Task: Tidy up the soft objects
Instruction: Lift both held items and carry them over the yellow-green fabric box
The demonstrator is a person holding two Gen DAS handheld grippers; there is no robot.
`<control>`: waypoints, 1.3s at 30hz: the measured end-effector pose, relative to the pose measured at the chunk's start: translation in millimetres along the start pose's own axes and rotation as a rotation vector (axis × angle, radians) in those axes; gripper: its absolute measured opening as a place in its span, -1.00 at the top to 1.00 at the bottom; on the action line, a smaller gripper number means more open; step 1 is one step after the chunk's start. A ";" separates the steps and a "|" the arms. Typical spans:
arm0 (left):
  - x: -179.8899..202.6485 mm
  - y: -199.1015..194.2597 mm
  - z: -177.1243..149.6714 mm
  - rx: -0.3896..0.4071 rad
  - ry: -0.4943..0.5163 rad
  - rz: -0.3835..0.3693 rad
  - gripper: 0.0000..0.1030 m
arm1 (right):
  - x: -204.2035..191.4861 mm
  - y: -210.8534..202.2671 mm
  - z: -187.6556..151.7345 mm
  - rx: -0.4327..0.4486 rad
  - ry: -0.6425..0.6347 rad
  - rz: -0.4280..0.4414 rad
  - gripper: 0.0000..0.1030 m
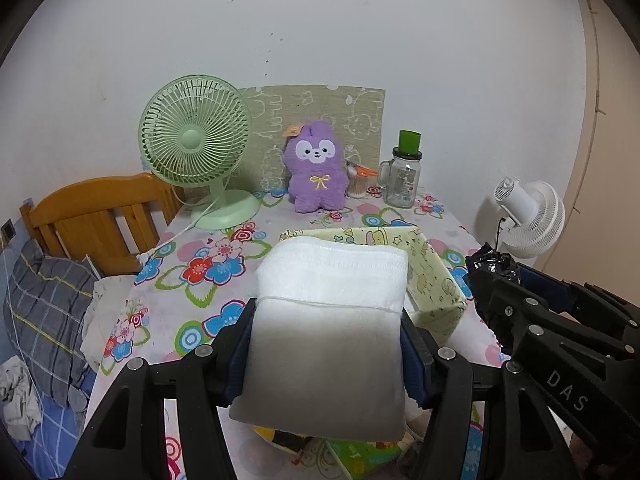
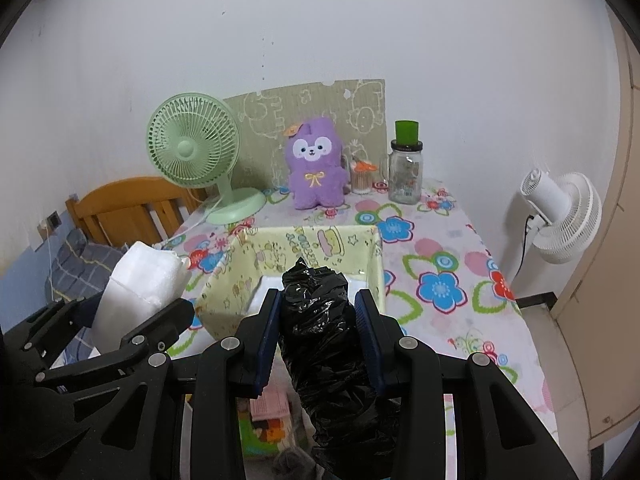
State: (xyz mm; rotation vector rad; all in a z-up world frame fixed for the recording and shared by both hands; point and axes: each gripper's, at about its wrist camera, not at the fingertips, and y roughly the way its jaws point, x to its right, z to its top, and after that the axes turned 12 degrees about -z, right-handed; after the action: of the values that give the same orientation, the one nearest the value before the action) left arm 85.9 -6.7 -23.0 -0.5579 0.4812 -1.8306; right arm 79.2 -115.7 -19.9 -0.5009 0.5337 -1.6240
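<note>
We've got the left hand-held gripper [image 1: 326,354] clamped on the white folded cloth [image 1: 328,320] & the right hand-held gripper [image 2: 318,340] squeezing the black plastic bundle [image 2: 324,344], both held above the worktop's [image 2: 448,248] near edge, prob. bound for the yellow fabric bin [image 2: 304,240].

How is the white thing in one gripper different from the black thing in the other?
The folded white towel is wide, flat and fuzzy; the black plastic bundle is narrow, crinkly and shiny. The left gripper clamps the towel, the right gripper the bundle. Both are soft and held above the table.
</note>
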 end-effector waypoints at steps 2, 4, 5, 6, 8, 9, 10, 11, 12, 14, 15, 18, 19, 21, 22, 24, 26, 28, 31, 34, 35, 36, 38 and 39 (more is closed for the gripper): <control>-2.2 3.5 3.4 0.000 -0.004 0.001 -0.24 | -1.7 3.4 4.0 0.002 -0.001 0.002 0.21; -3.8 7.1 6.2 0.000 -0.006 0.003 -0.24 | -3.4 6.7 7.9 0.003 -0.003 0.003 0.21; -5.0 9.6 8.6 0.000 -0.007 0.002 -0.24 | -4.2 9.6 10.5 0.003 -0.004 0.004 0.21; -5.8 11.6 9.8 -0.001 -0.007 0.002 -0.24 | -4.8 11.6 12.0 0.002 -0.003 0.004 0.21; -7.2 16.5 12.9 -0.004 -0.008 0.002 -0.24 | -5.1 16.1 15.2 0.001 -0.002 0.005 0.21; -7.9 18.9 14.2 -0.005 -0.008 0.001 -0.24 | -5.0 18.6 16.9 -0.001 -0.001 0.006 0.21; -8.7 22.6 16.0 -0.009 -0.010 0.002 -0.24 | -4.8 20.9 18.6 -0.001 0.000 0.006 0.21; -9.3 24.8 16.9 -0.010 -0.011 0.002 -0.24 | -4.7 23.6 20.8 -0.001 0.001 0.005 0.21; -9.9 27.4 18.5 -0.012 -0.013 0.003 -0.24 | -4.5 26.4 22.7 -0.002 0.002 0.005 0.21; -11.4 32.3 22.5 -0.010 -0.019 0.004 -0.24 | -3.5 32.1 26.5 -0.002 0.005 0.004 0.21; -12.2 34.5 24.5 -0.009 -0.021 0.005 -0.24 | -3.2 34.7 27.7 -0.003 0.006 0.003 0.21; -15.0 41.8 29.2 -0.012 -0.025 0.007 -0.24 | -2.2 43.3 33.7 -0.006 0.013 0.004 0.21; -16.2 44.5 30.9 -0.014 -0.025 0.009 -0.24 | -2.0 46.1 35.4 -0.006 0.013 0.004 0.21; -18.6 49.2 34.1 -0.016 -0.028 0.012 -0.24 | -2.4 51.0 38.5 -0.006 0.014 0.006 0.21; -19.8 51.4 35.4 -0.017 -0.028 0.013 -0.24 | -2.8 53.9 40.2 -0.007 0.015 0.008 0.21; -22.4 56.6 37.4 -0.022 -0.029 0.015 -0.24 | -4.6 59.7 43.5 -0.009 0.015 0.009 0.21; -23.8 62.7 39.2 -0.028 -0.029 0.015 -0.24 | -6.0 65.2 46.6 -0.010 0.017 0.016 0.21; -25.2 67.5 40.2 -0.033 -0.028 0.015 -0.24 | -7.6 70.3 48.8 -0.012 0.014 0.021 0.21; -27.6 74.9 42.0 -0.041 -0.030 0.013 -0.24 | -11.4 77.7 52.7 -0.012 0.012 0.027 0.21; -30.9 82.4 43.2 -0.051 -0.034 0.016 -0.24 | -14.3 86.2 55.3 -0.020 0.010 0.033 0.21; -32.4 85.9 43.6 -0.056 -0.037 0.017 -0.24 | -15.4 89.8 56.0 -0.024 0.010 0.034 0.21; -33.6 89.2 44.2 -0.061 -0.039 0.019 -0.24 | -16.0 93.1 56.4 -0.029 0.010 0.035 0.21; -36.1 94.9 45.3 -0.069 -0.044 0.022 -0.24 | -17.3 100.4 57.7 -0.039 0.013 0.041 0.21; -37.2 97.6 45.6 -0.073 -0.047 0.023 -0.24 | -17.9 103.9 58.2 -0.042 0.015 0.043 0.21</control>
State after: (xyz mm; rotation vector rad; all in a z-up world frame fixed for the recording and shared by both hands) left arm 197.1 -4.0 -47.5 -0.6409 0.5223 -1.7794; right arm 198.3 -111.6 -36.8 -0.5060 0.5872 -1.5793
